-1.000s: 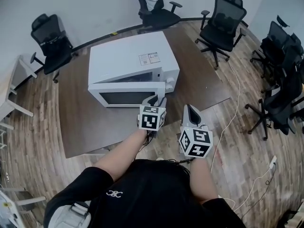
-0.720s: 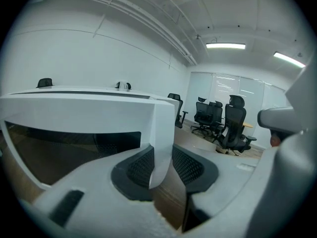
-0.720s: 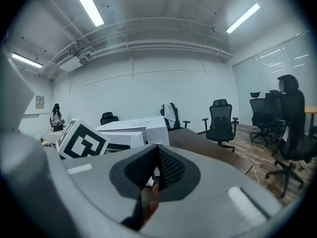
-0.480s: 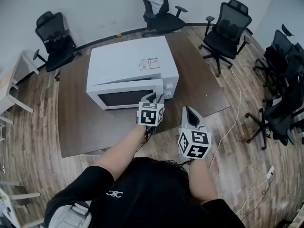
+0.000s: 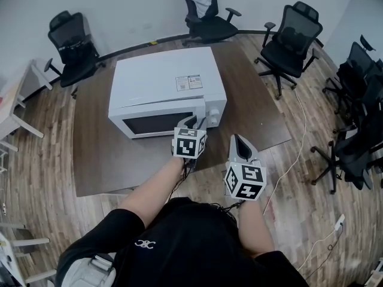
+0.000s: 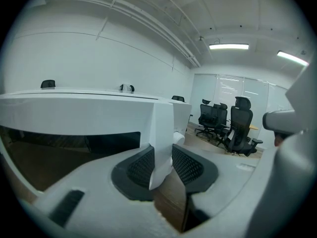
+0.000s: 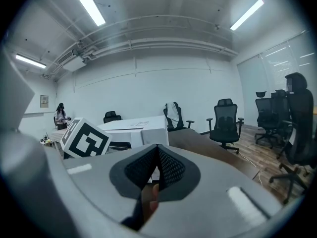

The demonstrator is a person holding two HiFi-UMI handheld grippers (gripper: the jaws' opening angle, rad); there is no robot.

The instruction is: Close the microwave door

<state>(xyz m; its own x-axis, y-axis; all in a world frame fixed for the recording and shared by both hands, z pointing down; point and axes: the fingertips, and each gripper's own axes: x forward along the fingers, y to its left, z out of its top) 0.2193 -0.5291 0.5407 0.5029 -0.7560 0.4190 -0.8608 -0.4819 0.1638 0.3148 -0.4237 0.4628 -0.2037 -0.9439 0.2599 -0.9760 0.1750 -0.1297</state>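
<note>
The left hand-held gripper [image 5: 192,122] clamps the free edge of the microwave door [image 5: 160,124], nearly flush, on the bench [image 5: 102,160]. The right hand-held gripper [image 5: 239,142] is closed and empty. The closing step appears almost complete: press home, then release.

A white, box-shaped microwave [image 5: 164,79] is recorded standing upright on a dark table [image 5: 99,160] in the upper middle of the head view, with its front turned toward the lower edge of the frame. The microwave door [image 5: 158,123], white-framed with a dark window, is seen swung in against that front. It is shut or very nearly so, and latching cannot be confirmed.
</note>
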